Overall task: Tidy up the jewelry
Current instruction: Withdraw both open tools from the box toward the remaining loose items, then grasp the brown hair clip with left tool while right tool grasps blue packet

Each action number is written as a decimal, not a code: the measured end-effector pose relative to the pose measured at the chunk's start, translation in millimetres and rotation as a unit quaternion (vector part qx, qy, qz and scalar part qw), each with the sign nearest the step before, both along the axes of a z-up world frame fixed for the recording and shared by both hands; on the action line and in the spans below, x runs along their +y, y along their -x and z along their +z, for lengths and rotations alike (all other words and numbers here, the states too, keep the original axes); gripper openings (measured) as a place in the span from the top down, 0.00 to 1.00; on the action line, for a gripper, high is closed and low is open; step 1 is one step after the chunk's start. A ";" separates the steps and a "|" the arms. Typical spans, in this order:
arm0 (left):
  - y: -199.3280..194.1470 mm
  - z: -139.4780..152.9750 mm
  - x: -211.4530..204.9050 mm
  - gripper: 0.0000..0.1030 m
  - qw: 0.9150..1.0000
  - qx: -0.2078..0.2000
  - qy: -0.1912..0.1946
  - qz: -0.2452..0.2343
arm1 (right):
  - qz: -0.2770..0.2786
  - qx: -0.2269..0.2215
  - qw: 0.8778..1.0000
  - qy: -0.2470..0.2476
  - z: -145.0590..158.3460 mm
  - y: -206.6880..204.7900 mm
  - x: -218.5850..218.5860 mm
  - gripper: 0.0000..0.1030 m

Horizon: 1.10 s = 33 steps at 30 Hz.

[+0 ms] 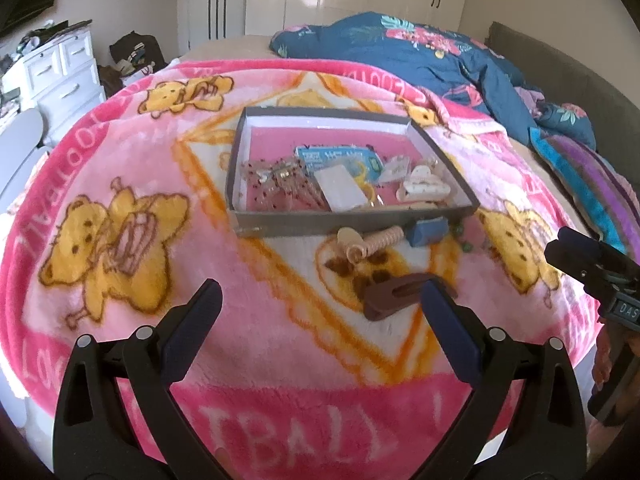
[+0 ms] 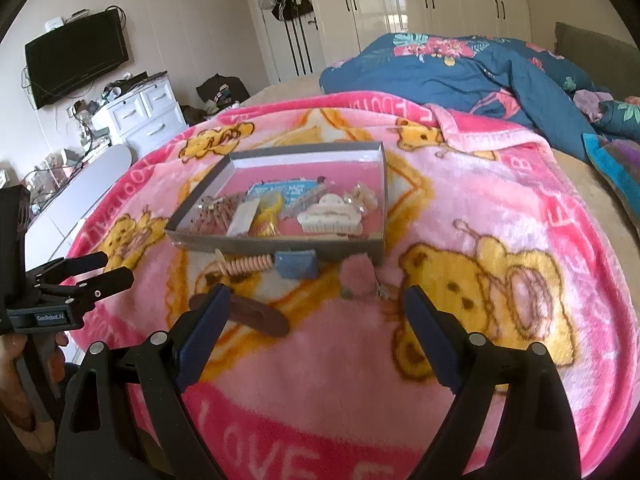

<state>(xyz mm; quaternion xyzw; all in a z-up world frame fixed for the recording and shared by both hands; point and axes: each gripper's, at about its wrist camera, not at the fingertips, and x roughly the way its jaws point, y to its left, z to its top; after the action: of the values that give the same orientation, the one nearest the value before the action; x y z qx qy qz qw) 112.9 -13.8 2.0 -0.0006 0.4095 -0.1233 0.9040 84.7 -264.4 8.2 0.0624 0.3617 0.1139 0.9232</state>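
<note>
A grey shallow box [image 1: 352,222] [image 2: 280,242] lies on the pink bear blanket and holds hair clips, a white claw clip [image 2: 330,216], a blue card and beaded pieces. In front of it lie a peach spiral hair tie [image 1: 378,242] [image 2: 248,265], a small blue case [image 1: 428,231] [image 2: 297,265], a pink item [image 2: 358,276] and a brown hair clip [image 1: 394,294] [image 2: 256,314]. My left gripper [image 1: 322,300] is open, the brown clip by its right finger. My right gripper [image 2: 318,304] is open, the brown clip by its left finger. Both are empty.
The pink blanket [image 1: 160,184] covers the bed. A crumpled blue floral duvet [image 1: 440,56] lies behind the box. White drawers [image 2: 140,116] and a wall TV [image 2: 76,60] are at the left, wardrobes [image 2: 440,0] at the back.
</note>
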 end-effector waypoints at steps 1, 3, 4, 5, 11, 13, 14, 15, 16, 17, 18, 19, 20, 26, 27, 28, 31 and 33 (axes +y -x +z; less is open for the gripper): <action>0.5 -2.5 -1.3 0.10 1.000 0.002 -0.002 -0.002 | 0.000 0.003 1.000 -0.001 -2.8 0.7 -0.5 0.15; 1.2 -7.1 -3.8 0.10 1.000 0.007 -0.008 -0.006 | -0.001 0.008 1.000 -0.003 -7.8 1.5 -1.7 0.15; 1.6 -9.4 -4.9 0.10 1.000 0.008 -0.011 -0.009 | -0.002 0.010 1.000 -0.004 -10.0 2.0 -2.3 0.15; 2.0 -12.2 -6.5 0.10 1.000 0.011 -0.014 -0.011 | -0.002 0.012 1.000 -0.005 -12.0 2.5 -2.9 0.15; 2.0 -25.0 -14.5 0.10 0.999 0.022 -0.024 -0.022 | -0.001 0.020 1.000 -0.008 -19.1 1.8 -5.7 0.15; 1.2 -30.2 -17.5 0.10 0.999 0.027 -0.030 -0.026 | 0.000 0.022 1.000 -0.010 -19.6 0.7 -5.3 0.15; 0.6 -32.1 -19.0 0.10 0.999 0.029 -0.033 -0.029 | 0.002 0.022 1.000 -0.011 -19.7 -0.2 -5.1 0.15; 0.3 -34.7 -21.1 0.10 0.998 0.030 -0.037 -0.033 | 0.003 0.023 1.000 -0.013 -19.9 -1.3 -5.1 0.15; -0.6 -38.1 -23.8 0.10 0.998 0.032 -0.046 -0.036 | 0.004 0.024 1.000 -0.014 -20.1 -2.6 -4.9 0.15; -1.3 -40.0 -25.8 0.10 0.997 0.033 -0.050 -0.040 | 0.007 0.027 0.999 -0.017 -20.7 -4.6 -4.3 0.15; -2.2 -43.0 -28.3 0.10 0.997 0.034 -0.056 -0.045 | 0.009 0.028 0.999 -0.019 -21.1 -6.1 -3.6 0.15; -3.2 -45.7 -30.6 0.10 0.996 0.035 -0.062 -0.050 | 0.010 0.031 0.999 -0.020 -22.0 -8.8 -2.3 0.15; -4.1 -47.4 -32.7 0.10 0.996 0.036 -0.065 -0.054 | 0.012 0.033 0.999 -0.019 -22.6 -10.8 -1.0 0.15; -14.7 -58.7 -44.7 0.10 0.993 0.042 -0.067 -0.087 | 0.025 0.048 0.998 -0.031 -26.7 -27.1 8.4 0.15; -17.9 -59.9 -45.7 0.10 0.993 0.043 -0.062 -0.091 | 0.029 0.053 0.997 -0.039 -28.0 -32.5 10.9 0.15; -20.2 -60.5 -46.9 0.11 0.993 0.044 -0.058 -0.094 | 0.032 0.056 0.997 -0.044 -29.1 -36.8 13.0 0.15; -26.6 -61.6 -49.2 0.14 0.992 0.042 -0.050 -0.105 | 0.037 0.065 0.996 -0.049 -33.9 -50.2 20.1 0.17; -29.8 -63.2 -51.7 0.16 0.992 0.042 -0.046 -0.112 | 0.040 0.077 0.995 -0.057 -38.6 -60.3 24.6 0.21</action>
<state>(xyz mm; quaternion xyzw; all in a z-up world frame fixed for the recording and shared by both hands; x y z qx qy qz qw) 142.7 -65.5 -61.3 0.0819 0.4501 -0.2046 0.8653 145.0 -239.8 -30.3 0.1087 0.4273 0.1655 0.8822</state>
